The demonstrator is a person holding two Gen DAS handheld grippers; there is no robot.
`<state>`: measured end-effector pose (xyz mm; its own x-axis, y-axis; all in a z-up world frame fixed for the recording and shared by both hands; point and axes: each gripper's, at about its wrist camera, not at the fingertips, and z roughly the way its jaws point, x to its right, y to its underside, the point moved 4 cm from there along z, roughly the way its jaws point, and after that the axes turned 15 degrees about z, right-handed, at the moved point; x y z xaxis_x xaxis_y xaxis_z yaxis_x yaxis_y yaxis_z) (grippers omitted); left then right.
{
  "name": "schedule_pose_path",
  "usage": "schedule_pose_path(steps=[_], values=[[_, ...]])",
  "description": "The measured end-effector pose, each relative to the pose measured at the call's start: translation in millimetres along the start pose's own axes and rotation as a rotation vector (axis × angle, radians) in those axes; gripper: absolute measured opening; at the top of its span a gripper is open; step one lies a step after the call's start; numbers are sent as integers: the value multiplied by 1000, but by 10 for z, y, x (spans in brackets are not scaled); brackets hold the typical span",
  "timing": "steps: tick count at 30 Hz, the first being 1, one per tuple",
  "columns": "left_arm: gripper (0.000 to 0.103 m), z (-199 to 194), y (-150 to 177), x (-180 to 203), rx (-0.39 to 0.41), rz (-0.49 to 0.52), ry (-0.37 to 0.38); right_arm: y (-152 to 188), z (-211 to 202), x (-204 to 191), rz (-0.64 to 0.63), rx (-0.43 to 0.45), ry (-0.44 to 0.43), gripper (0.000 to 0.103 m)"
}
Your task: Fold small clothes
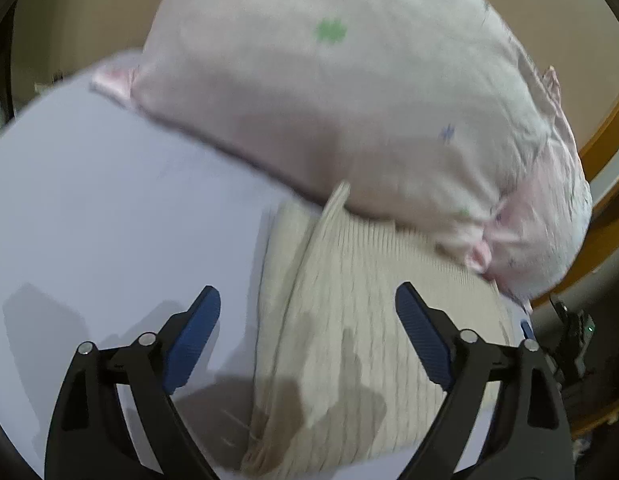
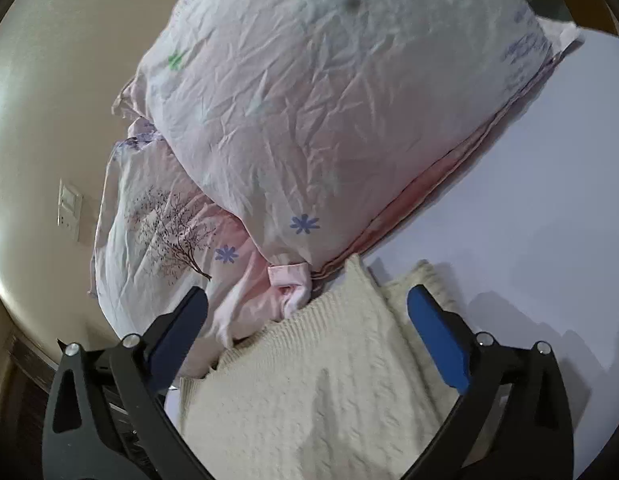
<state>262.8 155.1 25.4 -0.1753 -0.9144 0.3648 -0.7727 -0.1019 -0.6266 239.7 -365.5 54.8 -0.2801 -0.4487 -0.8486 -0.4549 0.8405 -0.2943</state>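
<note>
A cream knitted garment (image 1: 349, 320) lies folded on the pale lavender bed sheet (image 1: 109, 200), its far edge against a pillow. It also shows in the right wrist view (image 2: 309, 392). My left gripper (image 1: 307, 300) is open and empty above the garment's left part, its left finger over the sheet. My right gripper (image 2: 307, 300) is open and empty above the garment's far end, its left finger over pink bedding. Part of the right gripper (image 1: 569, 328) shows at the right edge of the left wrist view.
A large pale pink pillow (image 2: 329, 100) with flower prints lies just beyond the garment, seen also in the left wrist view (image 1: 349, 80). A second tree-printed pillow (image 2: 161, 220) sits beside it. A wooden bed frame (image 1: 605, 184) and a beige wall (image 2: 49, 120) with a switch plate (image 2: 69, 208) border the bed.
</note>
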Motion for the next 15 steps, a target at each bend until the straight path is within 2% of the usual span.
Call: schedule_pose_path(steps=[1, 4, 6, 7, 8, 9, 10, 13, 15], values=[[79, 27, 44, -12, -19, -7, 7, 9, 3, 43, 17, -17, -6, 100], [68, 88, 267, -105, -81, -46, 51, 1, 21, 63, 41, -47, -22, 100], [66, 72, 316, -71, -53, -39, 46, 15, 31, 10, 35, -52, -30, 100], [61, 64, 321, -55, -41, -39, 42, 31, 19, -13, 29, -61, -38, 100], [45, 85, 351, -39, -47, -64, 70, 51, 13, -31, 23, -69, -44, 100], [37, 111, 384, -35, -58, -100, 102, 62, -24, -28, 17, -77, -53, 100], [25, 152, 437, -38, -62, -147, 128, 78, -47, -59, 9, -88, -63, 100], [18, 152, 441, -13, -54, -215, 185, 98, -125, -117, -5, -107, -82, 100], [16, 65, 325, 141, -4, -252, 287, 80, -237, -142, -23, -105, -89, 100]])
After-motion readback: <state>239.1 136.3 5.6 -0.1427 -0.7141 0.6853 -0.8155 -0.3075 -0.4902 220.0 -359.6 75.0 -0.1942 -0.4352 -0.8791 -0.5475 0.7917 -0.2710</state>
